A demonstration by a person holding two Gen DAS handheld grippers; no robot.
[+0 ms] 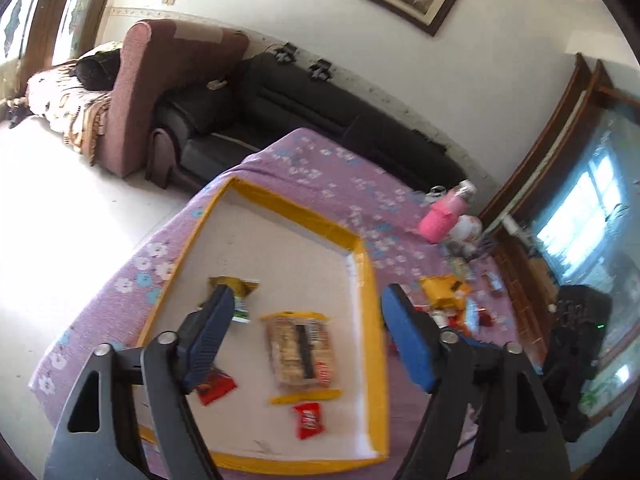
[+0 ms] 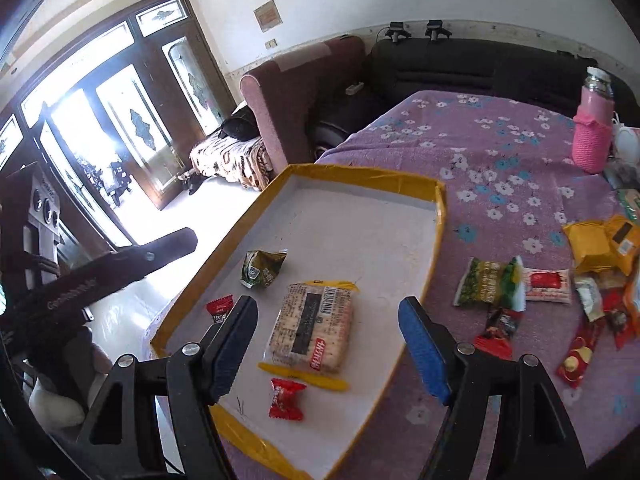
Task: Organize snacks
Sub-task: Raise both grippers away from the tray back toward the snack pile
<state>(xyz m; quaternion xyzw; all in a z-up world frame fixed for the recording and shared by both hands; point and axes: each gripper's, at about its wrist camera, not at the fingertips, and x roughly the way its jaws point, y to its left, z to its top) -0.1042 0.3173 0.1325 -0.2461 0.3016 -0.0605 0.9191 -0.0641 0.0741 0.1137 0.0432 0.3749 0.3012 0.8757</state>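
A white tray with a yellow taped rim [image 1: 373, 320] [image 2: 360, 172] lies on the purple flowered cloth. In it are a cracker pack [image 1: 300, 354] [image 2: 312, 328], a crumpled green packet [image 1: 242, 294] [image 2: 262, 268] and two red candies [image 1: 310, 420] [image 2: 286, 398], [image 1: 216, 388] [image 2: 218, 308]. My left gripper [image 1: 308, 320] hovers open above the tray, its jaws wide on either side of the cracker pack and not touching it. My right gripper [image 2: 328, 332] hangs open over the same pack with nothing held. Loose snacks [image 2: 490, 284] [image 1: 444, 292] lie on the cloth right of the tray.
A pink bottle [image 2: 594, 136] [image 1: 444, 212] stands at the table's far right. Yellow packs [image 2: 600, 240] and red wrappers [image 2: 576, 360] crowd the right side. A black sofa [image 1: 320, 112] and a mauve armchair [image 2: 288, 100] stand behind the table. The floor drops off left of the tray.
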